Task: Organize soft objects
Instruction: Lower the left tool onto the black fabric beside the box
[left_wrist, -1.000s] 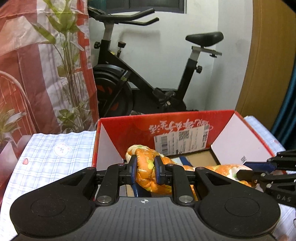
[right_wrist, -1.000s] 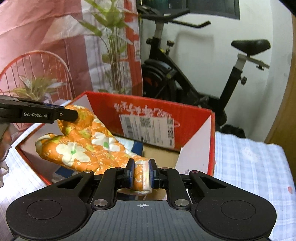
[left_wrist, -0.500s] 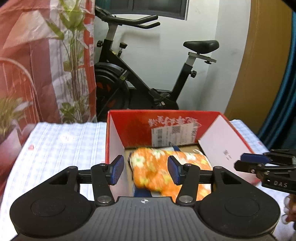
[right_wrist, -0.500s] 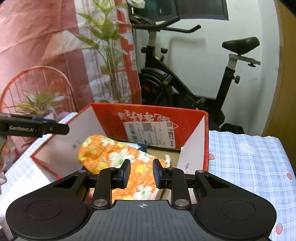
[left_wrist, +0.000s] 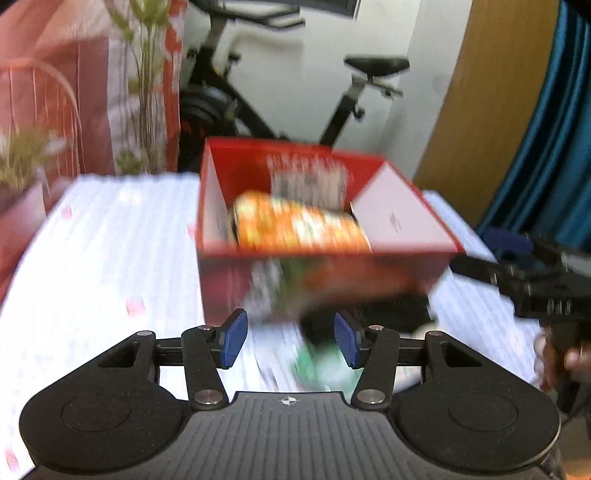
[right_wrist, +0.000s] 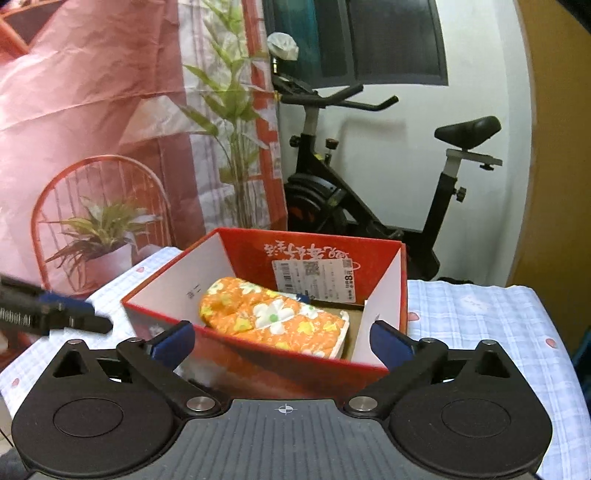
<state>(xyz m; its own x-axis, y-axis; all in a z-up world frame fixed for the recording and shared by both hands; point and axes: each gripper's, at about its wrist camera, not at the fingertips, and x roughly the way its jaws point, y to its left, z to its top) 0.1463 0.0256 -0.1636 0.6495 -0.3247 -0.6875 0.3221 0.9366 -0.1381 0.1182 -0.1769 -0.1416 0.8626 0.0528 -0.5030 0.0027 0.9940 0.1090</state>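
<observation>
inside the red box (right_wrist: 384, 291), against its left wall, lies the folded orange floral mitt (right_wrist: 273, 319), stowed where soft things are gathered. both tools sit on the near side of the box: the left gripper (left_wrist: 291, 341) and the right gripper (right_wrist: 282, 338) are spread wide, pinching nothing, likely freed for another item.

A lived-in home room: exercise bike (right_wrist: 373, 192), potted plant (right_wrist: 99, 236), checked tablecloth (right_wrist: 480, 314), teal curtain (left_wrist: 535, 147).

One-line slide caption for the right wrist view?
Open right hand-held gripper faces a red cardboard box holding an orange floral quilted mitt on a blue checked cloth.
</observation>
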